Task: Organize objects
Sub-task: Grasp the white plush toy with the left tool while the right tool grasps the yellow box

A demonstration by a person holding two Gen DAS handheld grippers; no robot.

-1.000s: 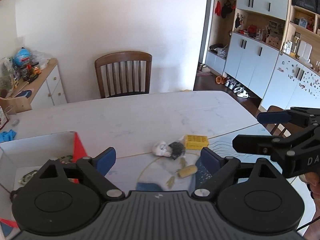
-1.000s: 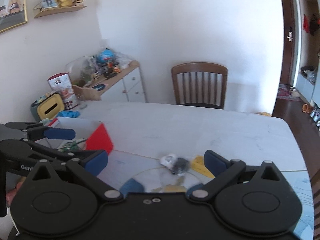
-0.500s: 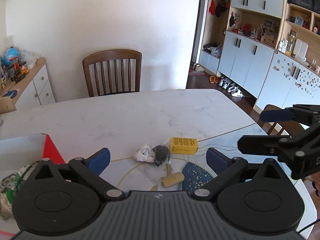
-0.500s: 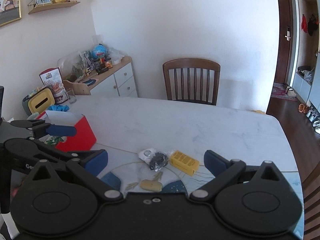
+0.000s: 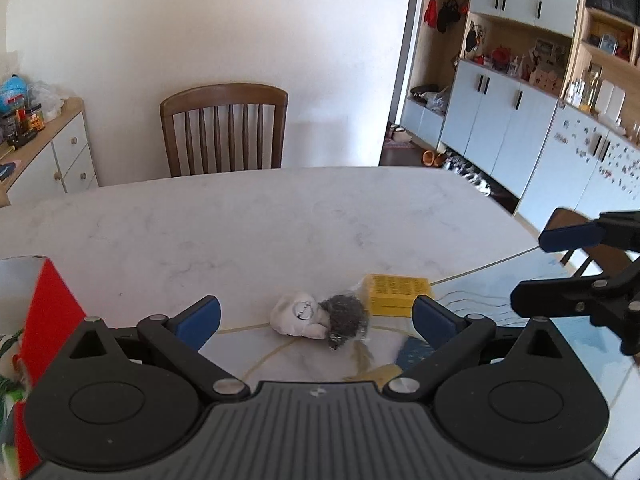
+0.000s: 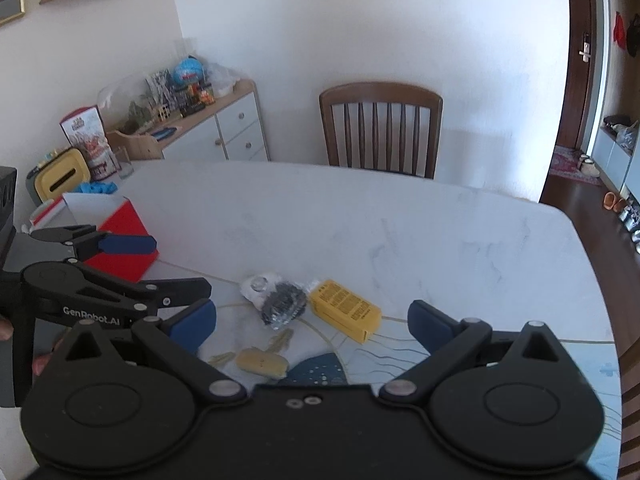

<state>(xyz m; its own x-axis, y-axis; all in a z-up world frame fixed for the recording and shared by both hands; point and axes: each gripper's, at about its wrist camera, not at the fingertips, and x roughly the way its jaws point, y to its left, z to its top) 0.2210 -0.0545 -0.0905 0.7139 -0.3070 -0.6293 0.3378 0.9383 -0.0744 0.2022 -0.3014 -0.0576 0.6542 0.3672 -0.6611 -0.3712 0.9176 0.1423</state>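
Both grippers, left gripper [image 5: 316,318] and right gripper [image 6: 312,322], hover wide open and empty above the counter [image 5: 280,216]; approach step, next requiring descent onto the yellow box [image 6: 346,310].

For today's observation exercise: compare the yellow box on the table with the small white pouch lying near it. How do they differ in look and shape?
The yellow box is a rigid, straight-edged block with dark print on its top face; the white pouch is soft, rounded and crumpled, with a round emblem. The box lies clear of its neighbours, while the pouch touches a dark grey bundle between them. Both rest flat on the marble table, untouched by either gripper.
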